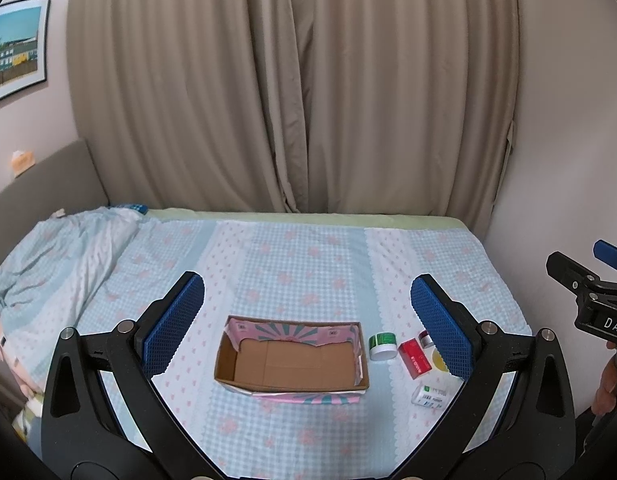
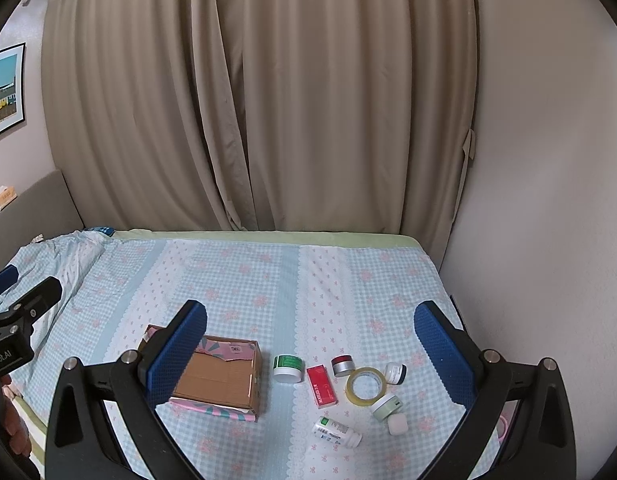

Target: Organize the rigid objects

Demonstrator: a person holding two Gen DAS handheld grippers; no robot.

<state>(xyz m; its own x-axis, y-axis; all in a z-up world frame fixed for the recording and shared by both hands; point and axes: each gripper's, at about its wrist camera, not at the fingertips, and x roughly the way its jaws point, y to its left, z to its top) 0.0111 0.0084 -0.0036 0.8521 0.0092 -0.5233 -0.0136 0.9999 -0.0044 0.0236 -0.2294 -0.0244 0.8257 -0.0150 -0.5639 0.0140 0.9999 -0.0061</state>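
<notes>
both grippers (left gripper (image 1: 307,322), right gripper (image 2: 310,350)) held wide open, empty, above bed; box (image 1: 292,354) left empty for jars (image 2: 287,369) clustered right.

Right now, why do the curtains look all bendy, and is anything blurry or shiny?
Left wrist view: the fisheye lens bows the curtains and darkens the corners; light is soft and even, without glare. Right wrist view: same bowing; the tape roll and red box look sharp, with faint shadows.

On the bed (image 2: 244,280) there are one open cardboard box (image 2: 218,378), four small jars (image 2: 287,368) (image 2: 343,365) (image 2: 395,372) (image 2: 385,406), one red carton (image 2: 321,386), one tape roll (image 2: 366,386), one white bottle (image 2: 336,432), and one small white cap (image 2: 397,424).
</notes>
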